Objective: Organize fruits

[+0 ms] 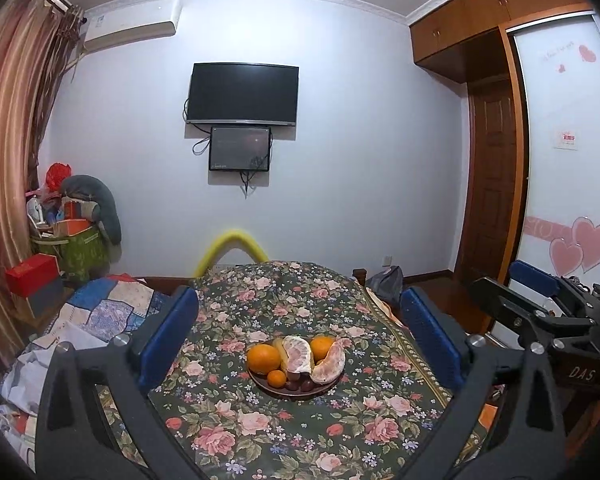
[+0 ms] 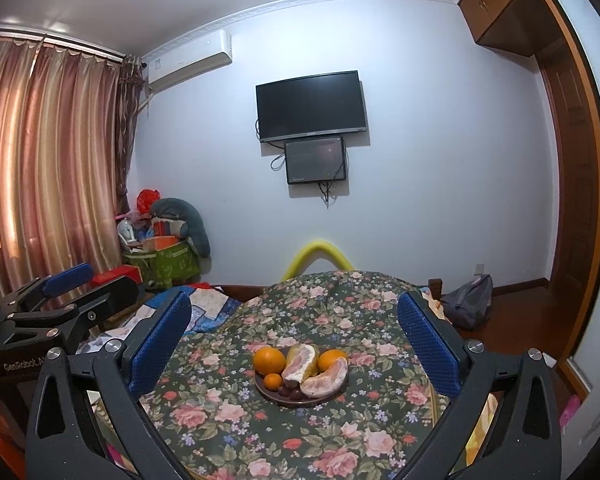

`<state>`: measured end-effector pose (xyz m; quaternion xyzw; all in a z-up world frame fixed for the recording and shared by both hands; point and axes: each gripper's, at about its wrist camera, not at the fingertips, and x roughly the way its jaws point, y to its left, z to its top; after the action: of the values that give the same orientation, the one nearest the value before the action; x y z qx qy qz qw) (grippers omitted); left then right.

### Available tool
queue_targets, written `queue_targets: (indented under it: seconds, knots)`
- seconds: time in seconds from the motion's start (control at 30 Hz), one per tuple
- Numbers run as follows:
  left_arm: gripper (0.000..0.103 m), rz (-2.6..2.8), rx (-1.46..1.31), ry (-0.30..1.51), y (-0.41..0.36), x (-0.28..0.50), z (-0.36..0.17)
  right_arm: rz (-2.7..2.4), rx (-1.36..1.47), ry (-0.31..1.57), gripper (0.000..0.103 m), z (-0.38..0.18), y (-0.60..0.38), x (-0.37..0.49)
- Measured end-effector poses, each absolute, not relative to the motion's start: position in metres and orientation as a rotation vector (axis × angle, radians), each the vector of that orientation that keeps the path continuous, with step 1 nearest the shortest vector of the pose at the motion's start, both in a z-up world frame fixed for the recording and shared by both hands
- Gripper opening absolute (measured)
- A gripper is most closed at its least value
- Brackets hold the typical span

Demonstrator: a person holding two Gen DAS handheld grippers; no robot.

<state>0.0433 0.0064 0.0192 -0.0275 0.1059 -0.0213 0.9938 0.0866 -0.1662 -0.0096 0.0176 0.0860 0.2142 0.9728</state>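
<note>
Ahead of both wide-open, empty grippers, left (image 1: 300, 332) & right (image 2: 294, 336), a fruit plate (image 1: 296, 394) sits on floral cloth (image 1: 260, 432).

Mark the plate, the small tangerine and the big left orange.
plate (image 1: 320, 393): left wrist view, front rim.
small tangerine (image 1: 277, 378): left wrist view, peel centre.
big left orange (image 2: 269, 361): right wrist view, peel centre.

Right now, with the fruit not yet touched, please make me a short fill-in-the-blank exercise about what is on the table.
1. All the fruit lies on one round brown ___.
2. Both the left tongs and the right tongs are ___.
3. The tablecloth has a ___ pattern.
4. The small mandarin sits in front of the ___ orange.

Missing words: plate; open; floral; left
</note>
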Motion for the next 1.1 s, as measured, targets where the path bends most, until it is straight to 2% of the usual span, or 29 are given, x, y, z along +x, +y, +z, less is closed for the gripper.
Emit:
queue_targets:
  seconds: [1.1]
  knots:
    - [0.103,-0.063,-0.059,0.239,0.0071,0.0487,0.0154,0.425,0.032,0.186,0.103,-0.0099,-0.1706,0.0867]
